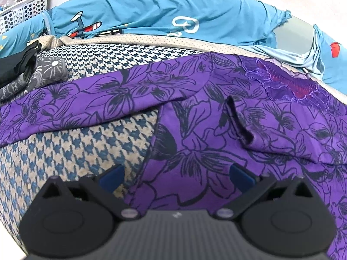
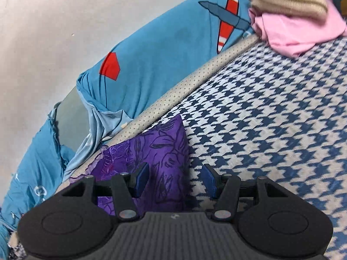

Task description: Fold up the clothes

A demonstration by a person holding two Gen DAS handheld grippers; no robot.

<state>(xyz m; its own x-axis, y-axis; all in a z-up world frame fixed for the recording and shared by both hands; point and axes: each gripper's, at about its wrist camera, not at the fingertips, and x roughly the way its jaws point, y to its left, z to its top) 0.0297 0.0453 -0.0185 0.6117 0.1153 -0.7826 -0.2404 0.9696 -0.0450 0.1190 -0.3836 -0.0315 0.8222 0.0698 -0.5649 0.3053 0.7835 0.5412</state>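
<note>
While the purple garment (image 1: pixel 195 112) lies spread and creased across the middle and right of the left view, folding looks barely begun. Both claws stand spread with nothing pinched: the left gripper (image 1: pixel 176 176) hovers over its near edge, the right gripper (image 2: pixel 175 178) over its corner (image 2: pixel 164 138), low centre. Next, I judge, each must close on an edge. Beneath lies a houndstooth mat (image 2: pixel 271 130); beyond, a blue sheet (image 1: pixel 173 10), upper frame, and a pink cloth (image 2: pixel 297 34), upper right.
</note>
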